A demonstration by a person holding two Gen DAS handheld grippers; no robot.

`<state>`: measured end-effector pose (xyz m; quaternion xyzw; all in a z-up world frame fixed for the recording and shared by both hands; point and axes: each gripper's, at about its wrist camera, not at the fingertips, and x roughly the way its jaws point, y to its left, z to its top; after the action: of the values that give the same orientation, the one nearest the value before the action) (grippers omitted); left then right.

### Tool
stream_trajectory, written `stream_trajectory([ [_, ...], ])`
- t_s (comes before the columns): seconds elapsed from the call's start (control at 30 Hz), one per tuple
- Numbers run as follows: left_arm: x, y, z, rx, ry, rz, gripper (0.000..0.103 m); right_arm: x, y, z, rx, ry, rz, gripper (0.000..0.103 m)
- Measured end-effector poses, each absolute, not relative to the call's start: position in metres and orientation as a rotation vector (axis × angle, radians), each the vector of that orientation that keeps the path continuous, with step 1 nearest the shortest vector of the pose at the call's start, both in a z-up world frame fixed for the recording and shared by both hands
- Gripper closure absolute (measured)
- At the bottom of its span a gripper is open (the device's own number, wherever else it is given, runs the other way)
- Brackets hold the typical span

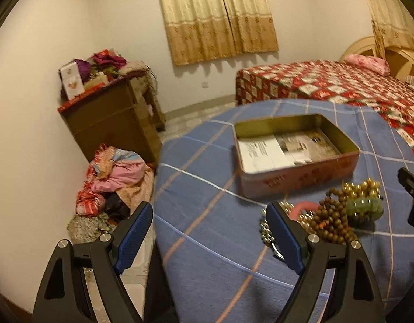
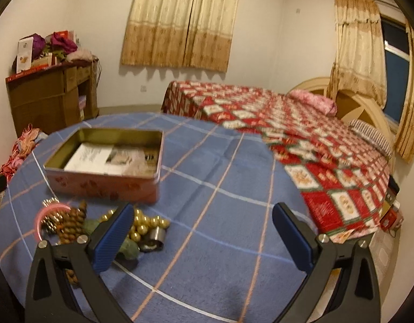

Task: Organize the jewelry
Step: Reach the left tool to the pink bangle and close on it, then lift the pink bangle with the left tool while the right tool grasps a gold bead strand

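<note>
Steel ring (image 2: 155, 236) beside the jewelry pile (image 2: 72, 223) only in right view; both jaws spread, empty.

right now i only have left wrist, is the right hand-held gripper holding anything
observer: no, the right hand-held gripper is open, with nothing between its fingers.
operator: where is it vs the pile
observer: its left finger covers part of the jewelry pile.
operator: anything there i can't see
observer: a silver band lies beside the gold beads.
</note>
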<state>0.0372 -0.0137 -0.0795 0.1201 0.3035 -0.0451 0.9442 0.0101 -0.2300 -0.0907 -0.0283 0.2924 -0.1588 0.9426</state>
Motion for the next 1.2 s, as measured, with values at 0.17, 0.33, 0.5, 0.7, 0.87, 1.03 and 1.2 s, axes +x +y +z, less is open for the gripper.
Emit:
stream_trajectory([
  [0.17,0.036,-0.027,-0.095,0.242,0.666,-0.157,0.017,0.012,-0.226,-0.1,-0.053,0.613,-0.314,0.0],
  [0.33,0.034,-0.04,-0.102,0.252,0.68,-0.207,0.017,0.013,-0.223,-0.101,-0.054,0.61,-0.312,0.0],
  [0.5,0.038,-0.052,-0.116,0.264,0.729,-0.268,0.038,0.013,-0.221,-0.102,-0.056,0.609,-0.312,0.0],
  [0.7,0.041,-0.061,-0.125,0.229,0.773,-0.372,0.089,0.015,-0.222,-0.102,-0.06,0.604,-0.314,0.0],
  [0.87,0.04,-0.056,-0.113,0.204,0.718,-0.392,0.093,0.015,-0.226,-0.105,-0.059,0.615,-0.323,0.0],
  [1.03,0.034,-0.047,-0.09,0.2,0.633,-0.377,0.093,0.014,-0.226,-0.104,-0.05,0.611,-0.312,0.0],
  [1.2,0.03,-0.041,-0.074,0.218,0.559,-0.337,0.093,0.011,-0.217,-0.099,-0.063,0.59,-0.265,0.0],
])
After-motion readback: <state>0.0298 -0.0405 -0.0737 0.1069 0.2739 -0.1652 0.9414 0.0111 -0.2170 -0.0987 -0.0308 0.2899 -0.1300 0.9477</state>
